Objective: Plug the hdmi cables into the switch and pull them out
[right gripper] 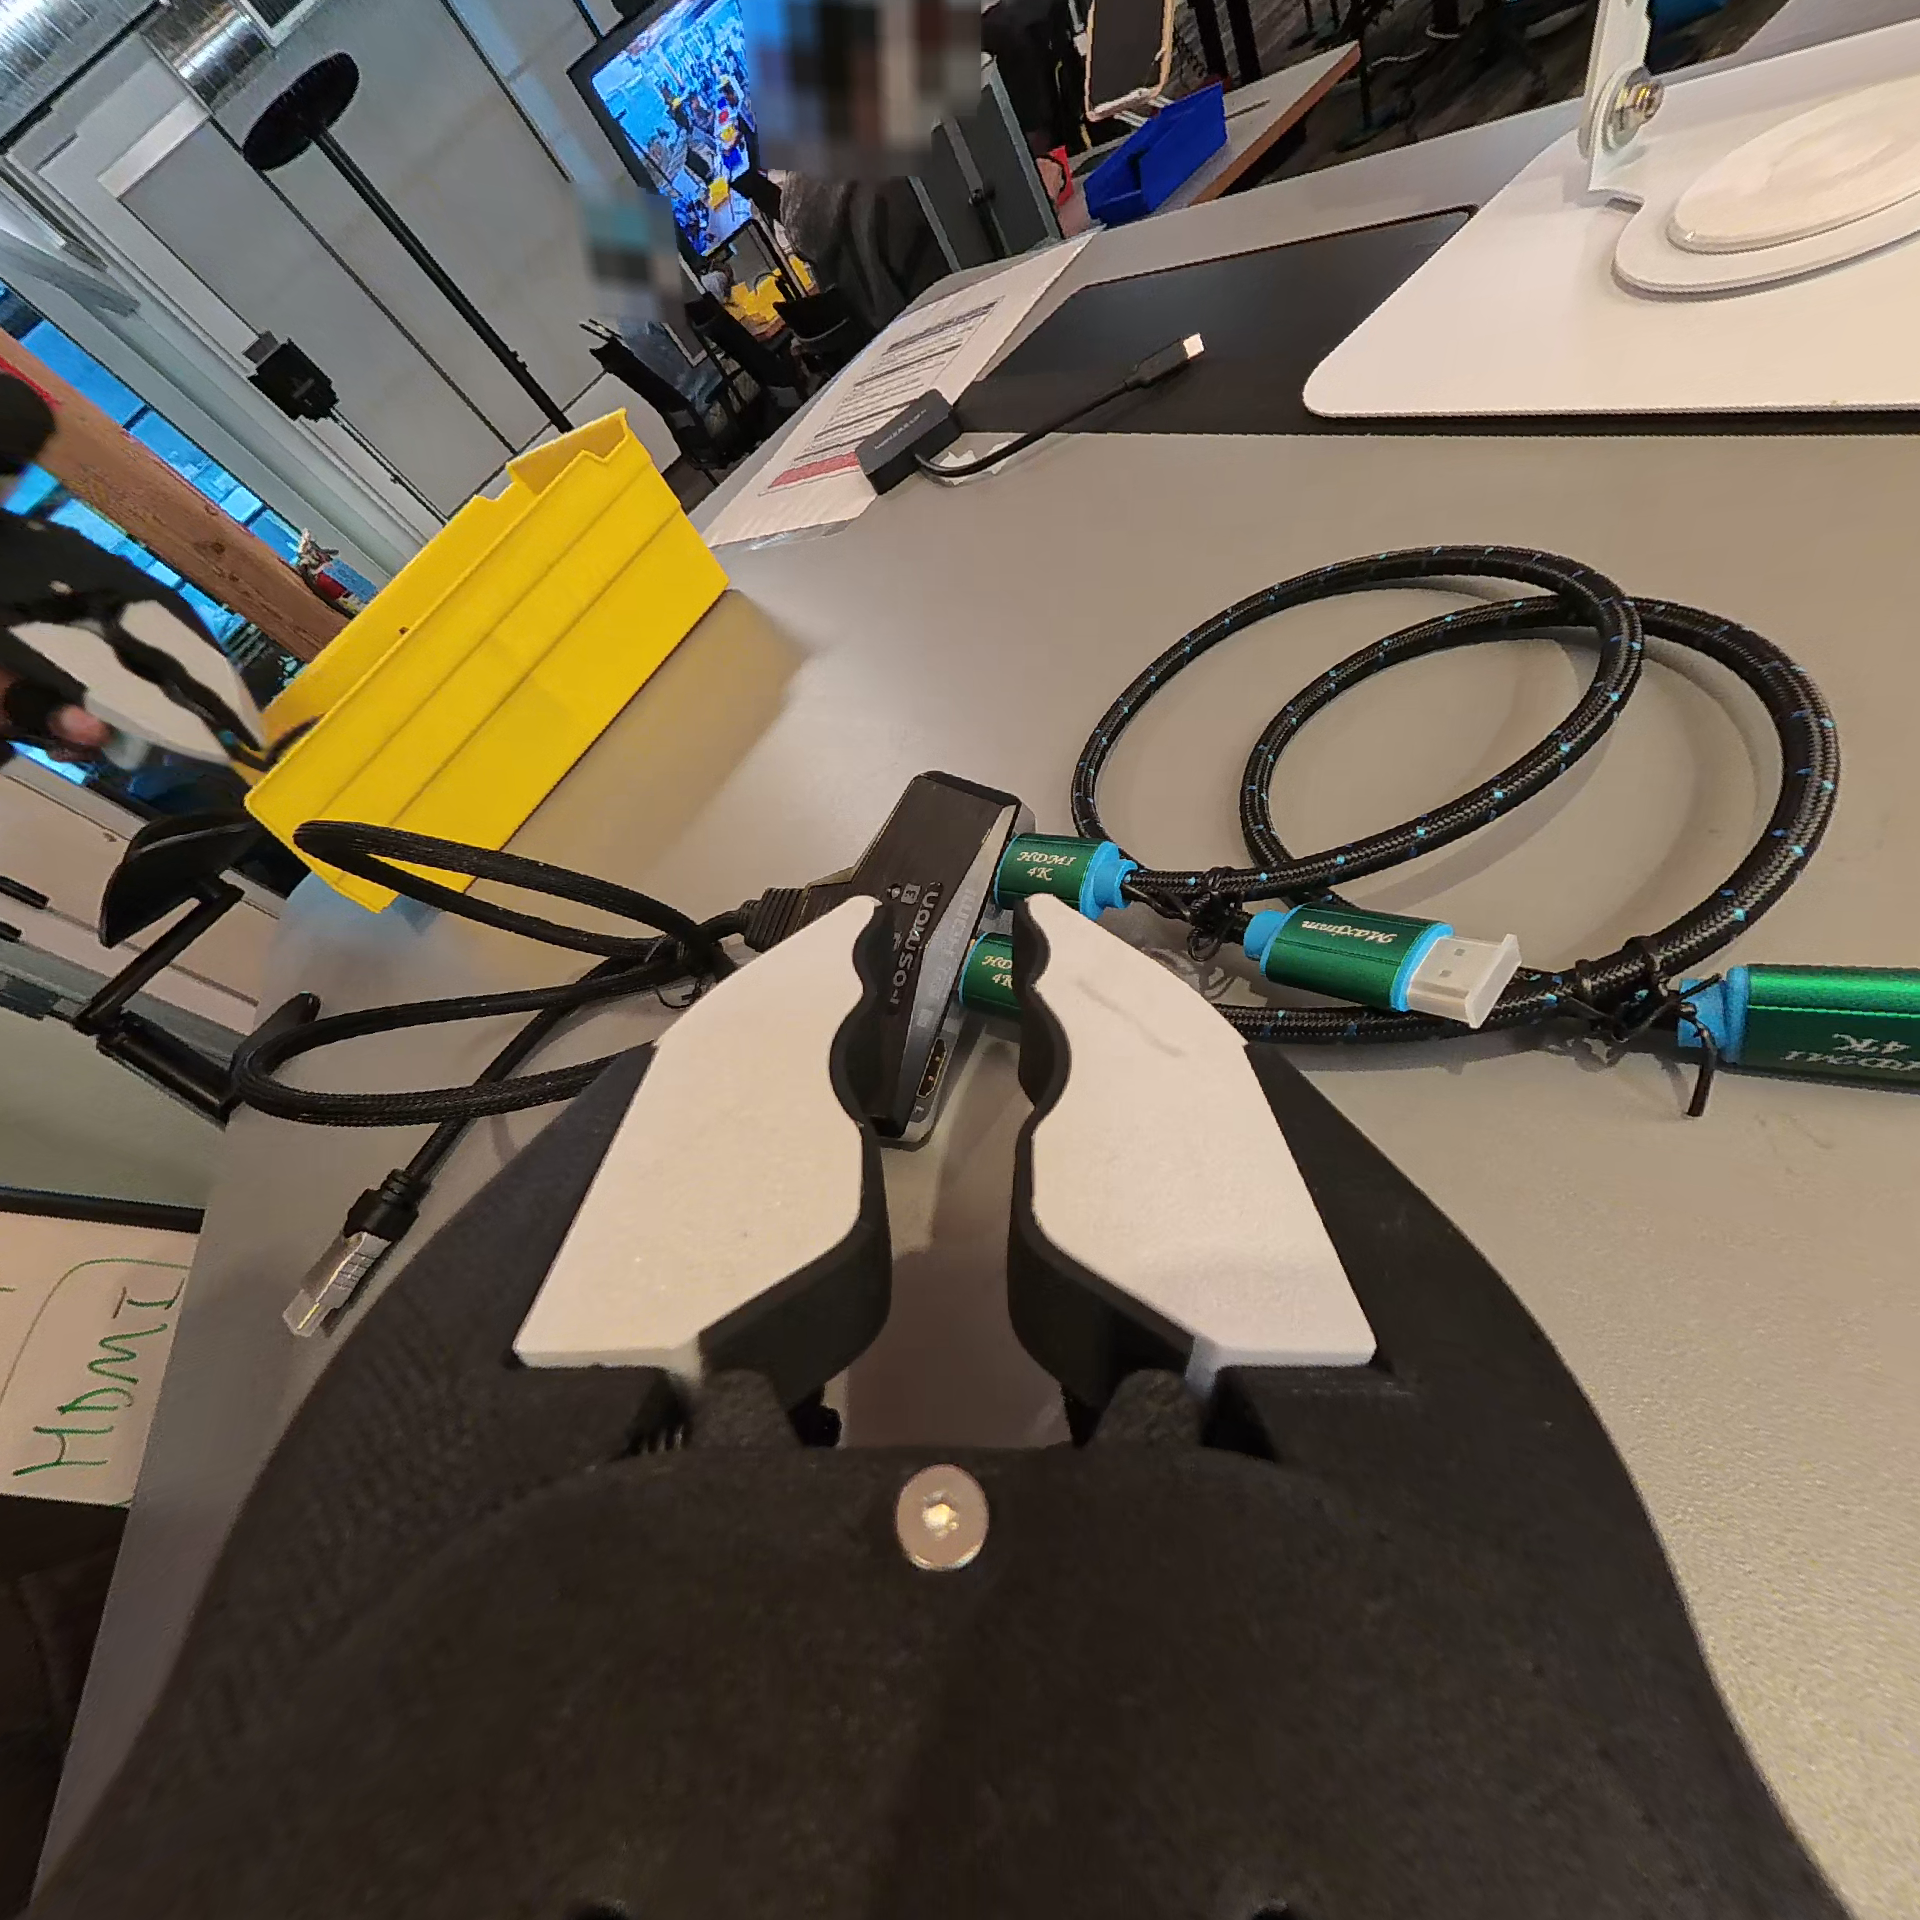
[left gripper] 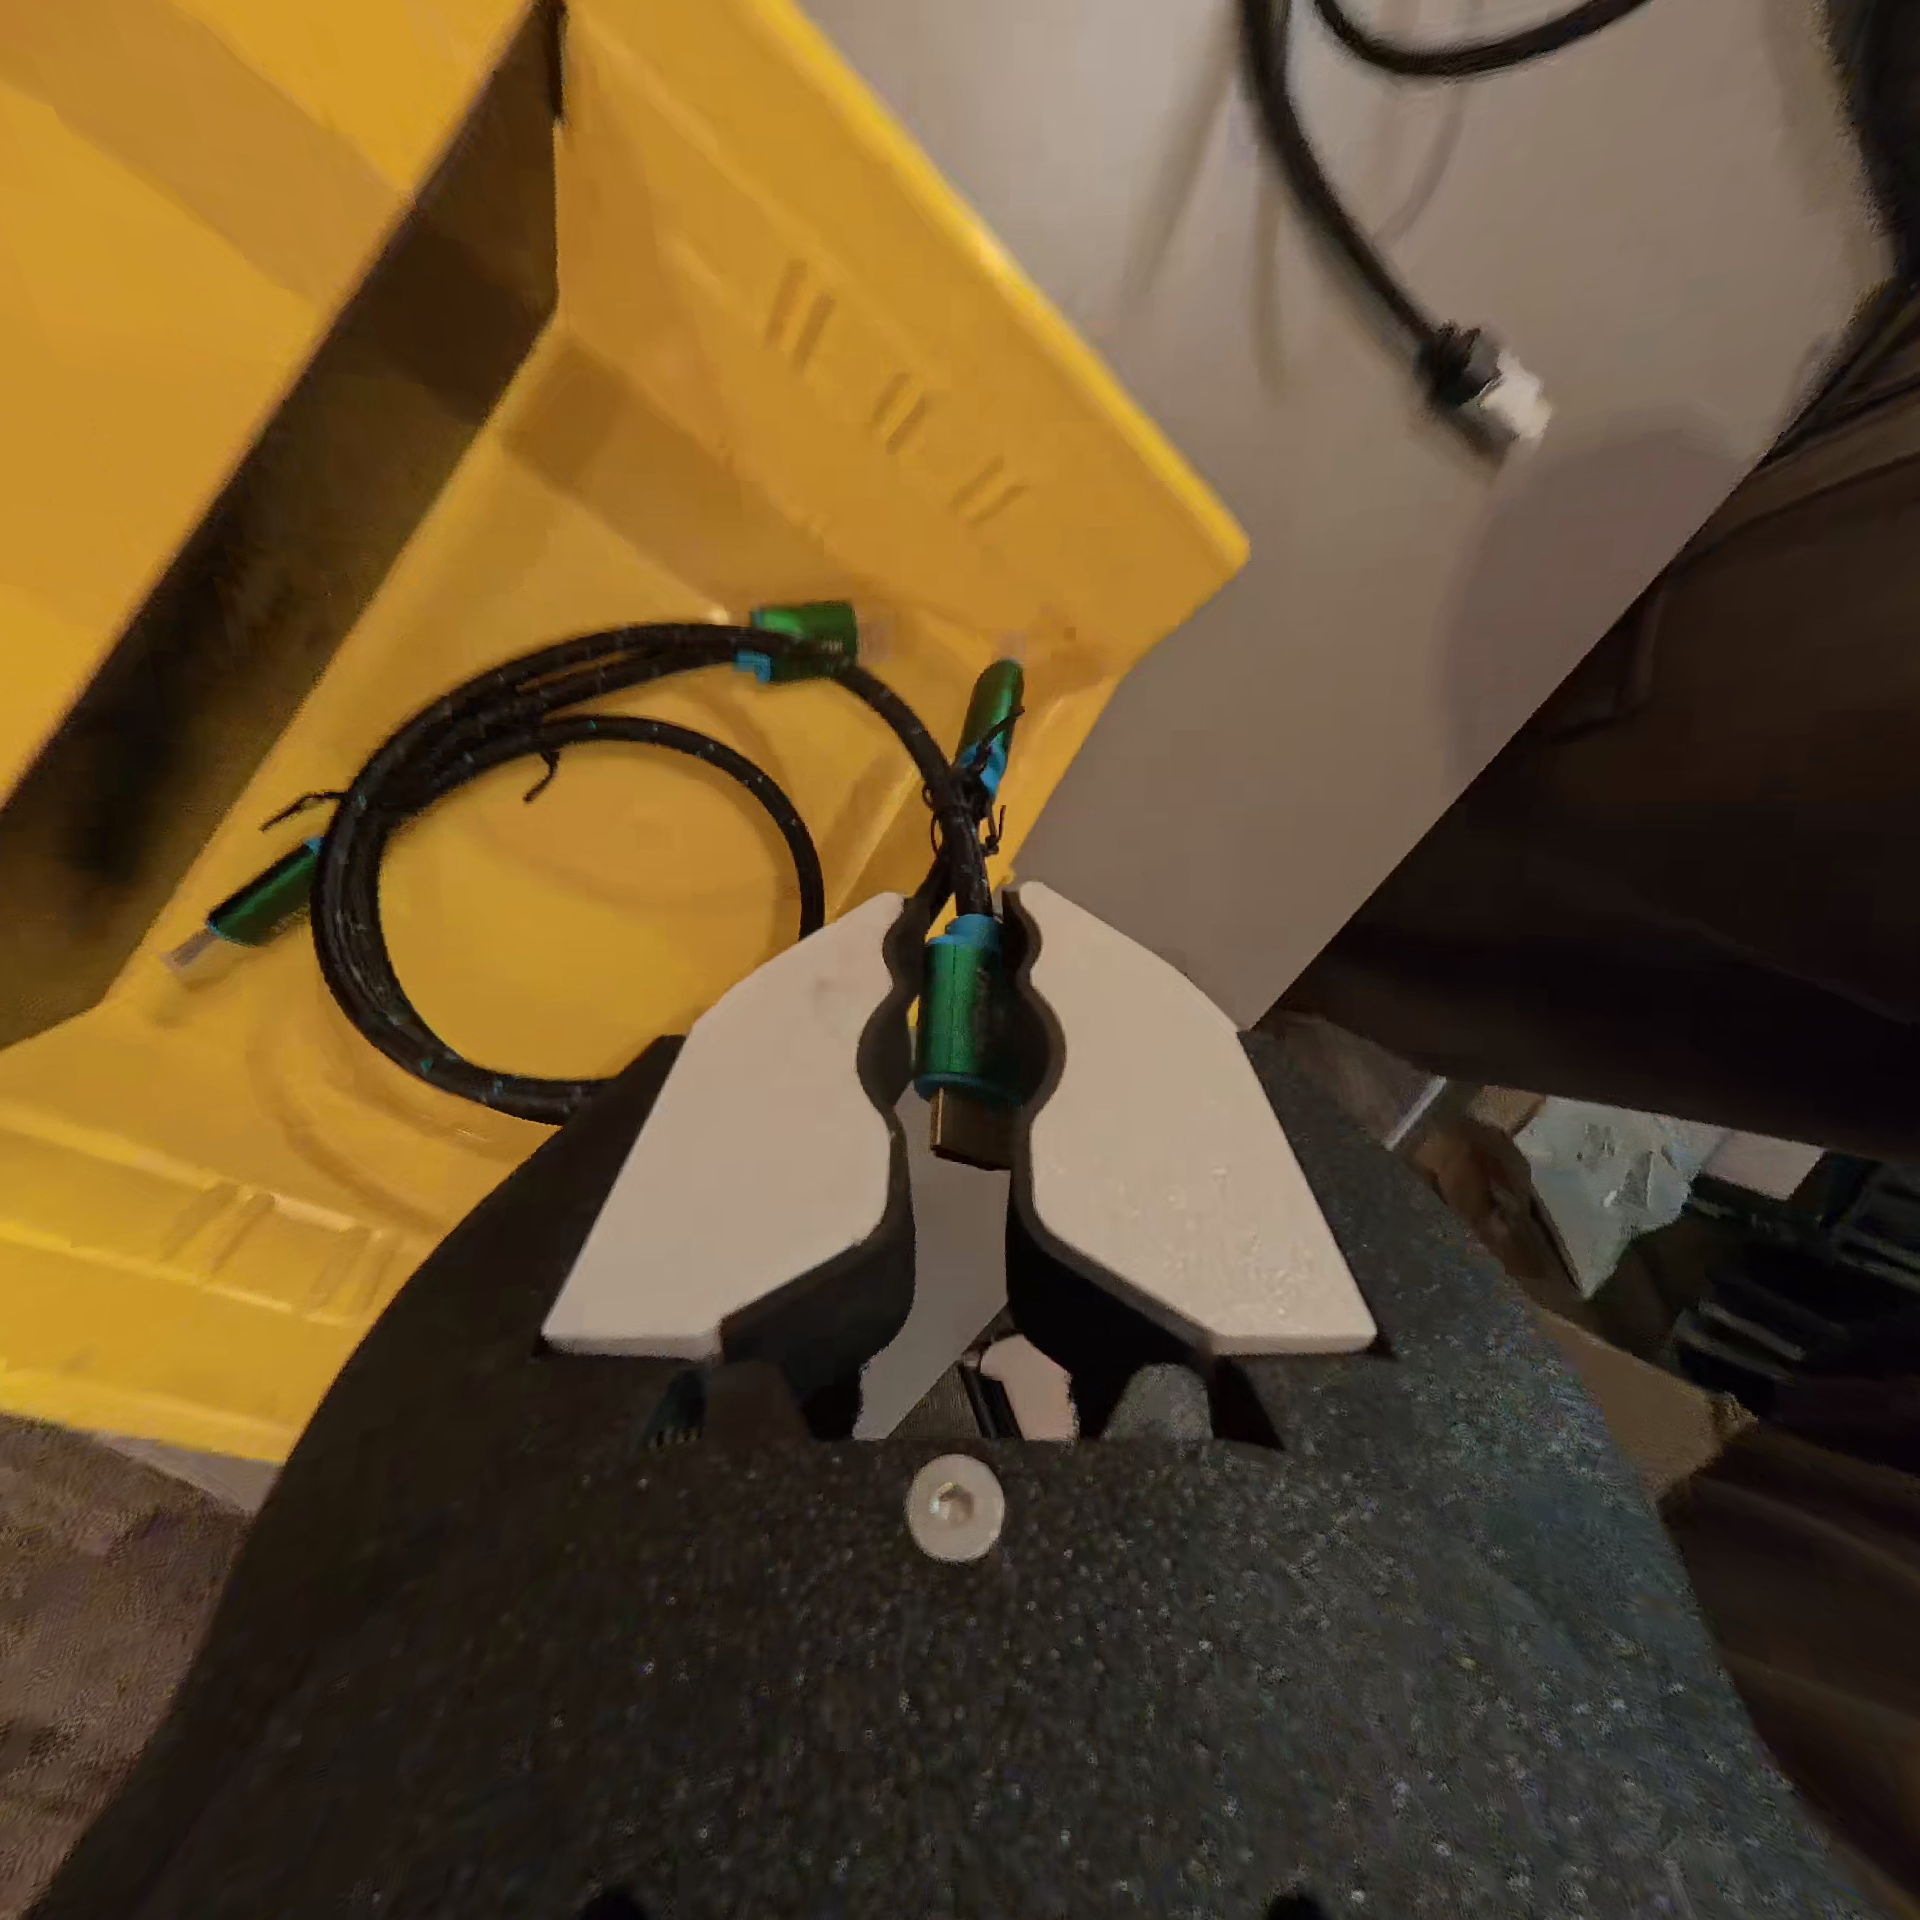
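In the left wrist view my left gripper (left gripper: 961, 904) is shut on a green metal cable plug (left gripper: 971, 1023), which sits upright between the white fingers with its metal tip pointing back at me. Its black braided cable (left gripper: 540, 831) lies coiled in a yellow bin (left gripper: 727, 364), with other green plugs there. In the right wrist view my right gripper (right gripper: 951, 914) is shut on a black adapter box (right gripper: 935, 862) on the grey table (right gripper: 1455, 1351). Two green plugs (right gripper: 1049, 868) sit in the box's side. A loose green plug (right gripper: 1361, 951) lies just right of it.
The yellow bin (right gripper: 499, 644) stands at the table's left edge. The box's own black lead (right gripper: 468, 935) loops left and ends in a silver plug (right gripper: 332, 1278). Braided cable coils (right gripper: 1558, 707) lie at right. A small black adapter (right gripper: 914, 442), a paper sheet and a white pad (right gripper: 1558, 312) lie farther back. The gap from one gripper's tips to the other's is roughly 50 cm.
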Action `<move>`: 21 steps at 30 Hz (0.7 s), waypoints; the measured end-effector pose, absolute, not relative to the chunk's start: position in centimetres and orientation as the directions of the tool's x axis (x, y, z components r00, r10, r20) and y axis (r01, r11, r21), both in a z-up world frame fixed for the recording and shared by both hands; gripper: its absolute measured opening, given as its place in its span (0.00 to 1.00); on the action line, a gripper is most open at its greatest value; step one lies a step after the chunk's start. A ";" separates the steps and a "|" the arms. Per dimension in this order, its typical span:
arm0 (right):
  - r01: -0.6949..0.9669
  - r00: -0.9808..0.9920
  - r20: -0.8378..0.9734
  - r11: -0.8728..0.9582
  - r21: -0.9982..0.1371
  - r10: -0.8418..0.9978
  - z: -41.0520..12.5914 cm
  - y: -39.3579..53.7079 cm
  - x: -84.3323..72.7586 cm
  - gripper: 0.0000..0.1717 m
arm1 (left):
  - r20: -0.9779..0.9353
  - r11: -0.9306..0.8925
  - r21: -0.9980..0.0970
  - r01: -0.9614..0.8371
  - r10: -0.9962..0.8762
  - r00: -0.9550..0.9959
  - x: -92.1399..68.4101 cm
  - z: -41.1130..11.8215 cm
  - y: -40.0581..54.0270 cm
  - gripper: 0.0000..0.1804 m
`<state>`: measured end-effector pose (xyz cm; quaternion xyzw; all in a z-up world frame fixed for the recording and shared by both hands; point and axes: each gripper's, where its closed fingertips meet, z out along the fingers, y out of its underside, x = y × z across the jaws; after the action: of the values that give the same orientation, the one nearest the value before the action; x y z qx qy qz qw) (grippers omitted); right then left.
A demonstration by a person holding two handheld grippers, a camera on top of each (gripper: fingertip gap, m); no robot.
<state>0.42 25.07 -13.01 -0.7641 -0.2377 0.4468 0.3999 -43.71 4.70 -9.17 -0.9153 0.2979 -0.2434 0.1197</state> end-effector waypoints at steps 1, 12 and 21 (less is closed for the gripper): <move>0.006 0.488 -0.493 -0.567 -0.823 0.721 -13.0 25.1 0.4 0.12 | 0.367 -0.786 -0.399 -0.472 -0.609 0.703 -43.7 -8.1 5.0 0.08; 0.016 0.487 -0.488 -0.565 -0.825 0.725 -13.1 25.0 0.3 0.12 | 0.236 -0.615 -0.679 -0.401 -0.700 0.674 -39.0 2.1 9.1 0.00; 0.005 0.485 -0.492 -0.566 -0.825 0.723 -13.0 24.9 0.5 0.12 | 0.131 -0.754 -0.411 -0.512 -0.604 0.786 -41.1 -4.9 9.8 0.14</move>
<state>0.48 24.91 -12.96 -0.7630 -0.2386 0.4479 0.4004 -41.07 9.78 -4.91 -0.9277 0.3008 -0.1287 0.1797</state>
